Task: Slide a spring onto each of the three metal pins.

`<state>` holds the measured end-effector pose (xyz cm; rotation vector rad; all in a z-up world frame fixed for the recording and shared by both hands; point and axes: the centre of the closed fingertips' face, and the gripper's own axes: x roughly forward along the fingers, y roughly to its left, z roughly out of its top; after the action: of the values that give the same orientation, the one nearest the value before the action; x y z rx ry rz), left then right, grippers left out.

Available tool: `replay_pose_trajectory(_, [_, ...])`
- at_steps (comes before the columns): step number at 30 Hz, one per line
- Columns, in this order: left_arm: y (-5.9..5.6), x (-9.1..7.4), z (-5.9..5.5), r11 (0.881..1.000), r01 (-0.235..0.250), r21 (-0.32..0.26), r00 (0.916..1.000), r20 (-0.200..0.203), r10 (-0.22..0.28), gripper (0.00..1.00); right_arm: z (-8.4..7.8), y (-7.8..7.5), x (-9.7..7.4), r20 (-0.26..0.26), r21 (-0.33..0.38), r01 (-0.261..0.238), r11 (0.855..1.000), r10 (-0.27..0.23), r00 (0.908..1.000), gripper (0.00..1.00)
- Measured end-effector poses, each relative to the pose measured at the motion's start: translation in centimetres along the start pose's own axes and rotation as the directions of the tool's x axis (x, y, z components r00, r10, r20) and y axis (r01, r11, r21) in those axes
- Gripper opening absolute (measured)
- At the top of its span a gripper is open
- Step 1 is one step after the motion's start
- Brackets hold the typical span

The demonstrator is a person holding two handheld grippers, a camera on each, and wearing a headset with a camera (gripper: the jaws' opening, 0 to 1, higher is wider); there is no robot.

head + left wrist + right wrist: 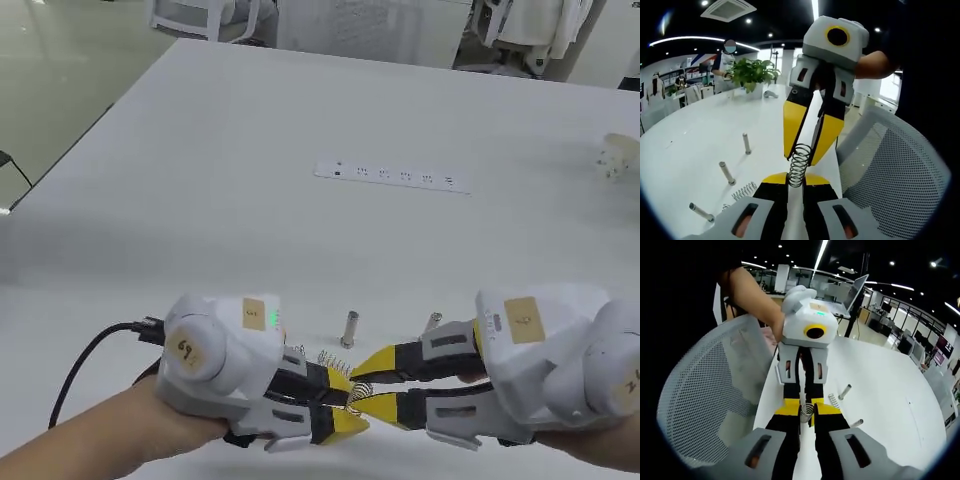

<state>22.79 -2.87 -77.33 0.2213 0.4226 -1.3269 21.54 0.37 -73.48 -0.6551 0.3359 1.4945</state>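
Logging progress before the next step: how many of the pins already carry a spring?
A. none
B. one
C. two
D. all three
A: all three pins are bare in the left gripper view, and a loose spring lies beside them.

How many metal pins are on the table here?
3, lined up in the left gripper view: far pin, middle pin, near pin by the lower edge. None seems hidden.

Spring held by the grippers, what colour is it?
Silvery bare metal; the spring shows best in the left gripper view.
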Motion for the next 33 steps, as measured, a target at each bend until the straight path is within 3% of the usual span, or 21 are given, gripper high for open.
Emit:
replay_pose_trajectory(11, [-0.24,0.0,-0.23,1.0,0.0,-0.019,1.0,0.003,0.001,0.02,0.1,0.1,0.17,0.046,0.019,0.027,0.999,-0.028,0.9986,0.07])
replay_pose_trajectory(21, [-0.09,0.28,0.08,1.0,-0.006,-0.03,0.9999,0.009,0.007,0.04,0.26,0.05,0.3,0.002,-0.043,0.017,0.999,-0.017,0.9999,0.07])
replay_pose_trajectory(33, [0.38,0.01,0.08,0.999,-0.026,-0.041,0.9995,0.018,0.026,0.06,0.12,-0.26,0.38,-0.021,-0.059,0.02,0.998,-0.021,0.9996,0.07])
